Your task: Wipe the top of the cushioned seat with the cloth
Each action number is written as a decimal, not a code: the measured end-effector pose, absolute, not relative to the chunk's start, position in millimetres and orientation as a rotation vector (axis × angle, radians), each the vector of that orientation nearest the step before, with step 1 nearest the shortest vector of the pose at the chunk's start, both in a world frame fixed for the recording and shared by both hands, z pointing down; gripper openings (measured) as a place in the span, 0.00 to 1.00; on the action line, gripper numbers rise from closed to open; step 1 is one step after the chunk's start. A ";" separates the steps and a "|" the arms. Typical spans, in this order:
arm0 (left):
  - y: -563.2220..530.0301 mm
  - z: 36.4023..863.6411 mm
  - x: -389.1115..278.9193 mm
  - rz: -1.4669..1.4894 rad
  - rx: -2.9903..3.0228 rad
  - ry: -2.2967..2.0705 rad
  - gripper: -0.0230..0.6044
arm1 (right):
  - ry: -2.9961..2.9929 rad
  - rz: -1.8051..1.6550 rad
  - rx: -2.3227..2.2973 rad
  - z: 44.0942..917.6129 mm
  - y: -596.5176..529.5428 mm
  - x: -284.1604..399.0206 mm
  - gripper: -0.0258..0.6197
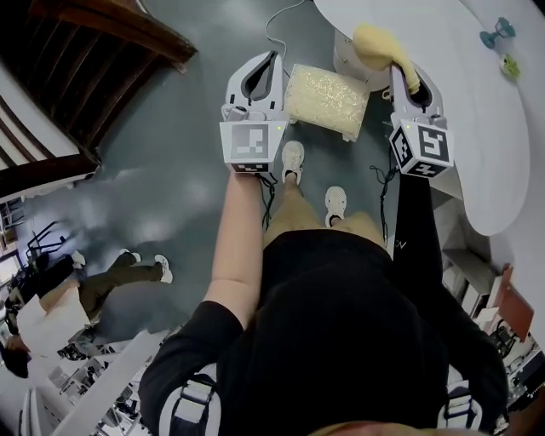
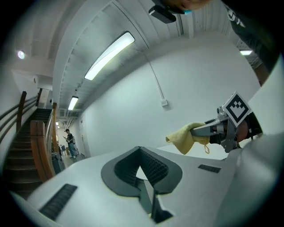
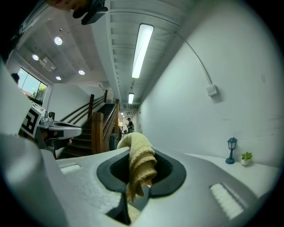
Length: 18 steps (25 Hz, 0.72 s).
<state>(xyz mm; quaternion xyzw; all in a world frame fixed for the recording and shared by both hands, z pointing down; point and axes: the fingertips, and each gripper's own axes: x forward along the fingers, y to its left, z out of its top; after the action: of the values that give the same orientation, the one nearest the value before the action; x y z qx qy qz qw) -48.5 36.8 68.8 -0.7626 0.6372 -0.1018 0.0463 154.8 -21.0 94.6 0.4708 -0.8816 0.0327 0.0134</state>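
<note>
The cushioned seat (image 1: 326, 100) is a pale yellow rectangular pad on the grey floor, just ahead of my feet, and shows only in the head view. A yellow cloth (image 1: 379, 47) hangs from my right gripper (image 1: 397, 70), which is shut on it above the seat's right end. In the right gripper view the cloth (image 3: 142, 164) droops bunched between the dark pads of the right gripper (image 3: 140, 153). My left gripper (image 1: 269, 61) hovers over the seat's left edge, shut and empty; its own view shows the left gripper (image 2: 140, 150) holding nothing, with the cloth (image 2: 188, 137) to its right.
A white round table (image 1: 451, 102) curves along the right, bearing a small teal lamp ornament (image 1: 496, 34) and a tiny plant (image 1: 510, 66). Wooden stairs (image 1: 94, 51) rise at the upper left. A cable (image 1: 277, 25) trails on the floor. Another person (image 1: 111, 272) sits at the left.
</note>
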 end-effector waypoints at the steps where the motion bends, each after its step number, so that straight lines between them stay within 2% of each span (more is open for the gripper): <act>1: 28.3 75.7 -53.1 -0.302 -2.345 1.931 0.05 | -2.729 0.112 1.472 100.7 -26.3 149.9 0.13; 9: -49.4 138.5 -97.7 -0.363 -2.514 1.813 0.05 | -2.569 0.317 1.409 178.2 -68.1 91.6 0.13; 18: -103.7 244.5 -142.2 -0.508 -2.656 1.711 0.05 | -2.343 0.708 1.303 322.4 -84.3 25.6 0.13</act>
<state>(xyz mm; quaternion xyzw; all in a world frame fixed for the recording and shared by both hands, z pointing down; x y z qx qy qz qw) -142.2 -103.7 244.5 -0.8297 0.5344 -0.1586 -0.0290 25.6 -84.3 322.4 0.4619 -0.8307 0.2511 0.1831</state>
